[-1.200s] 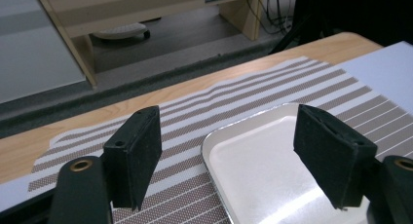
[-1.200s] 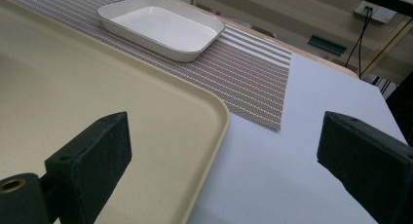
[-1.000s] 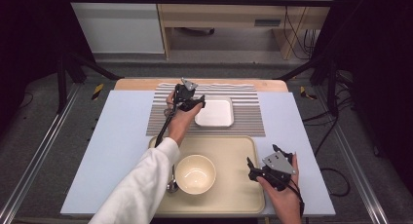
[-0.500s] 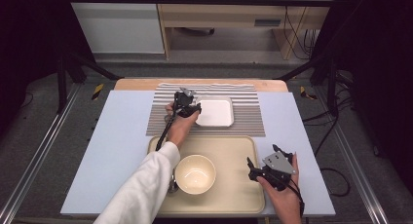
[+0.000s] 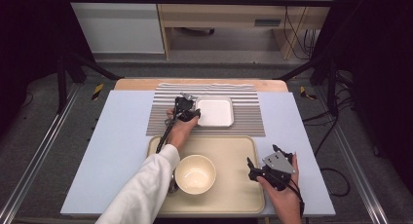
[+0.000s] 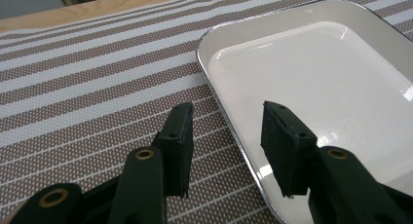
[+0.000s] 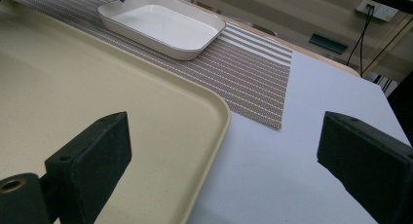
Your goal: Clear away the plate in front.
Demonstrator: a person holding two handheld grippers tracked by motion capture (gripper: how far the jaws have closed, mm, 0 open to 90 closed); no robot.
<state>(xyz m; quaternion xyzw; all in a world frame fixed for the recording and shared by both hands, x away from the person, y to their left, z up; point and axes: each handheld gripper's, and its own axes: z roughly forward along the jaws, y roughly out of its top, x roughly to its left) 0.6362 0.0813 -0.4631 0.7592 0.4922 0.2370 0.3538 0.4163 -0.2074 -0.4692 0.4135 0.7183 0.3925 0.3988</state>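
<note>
Your left tongs (image 5: pixel 187 106) sit at the near-left corner of the white dish (image 5: pixel 214 111), and their jaws have just been closing: one pad (image 6: pixel 178 145) is outside over the striped mat (image 5: pixel 165 118), the other pad (image 6: pixel 287 146) is inside over the dish floor, and the rim runs through the gap between them. The pads are not pressing on the rim, so the tongs are apart with the dish edge between them, gripping nothing. The white dish is a shallow rectangular one and it rests flat on the striped mat toward the far side of the surface (image 5: pixel 117 141), just beyond the beige tray (image 5: pixel 238 156); in the right gripper view the same dish (image 7: pixel 160 27) lies past the tray's far rim. Your right tongs (image 5: pixel 254 171) hover over the tray's right edge near the front of the surface, well apart from the dish, with their jaws spread wide and nothing between them; below them that view shows the tray corner (image 7: pixel 214 117) and the bare pale blue surface (image 7: pixel 272 175). On the tray, beside your left sleeve (image 5: pixel 146 195), stands an empty cream bowl (image 5: pixel 195 173), upright.
</note>
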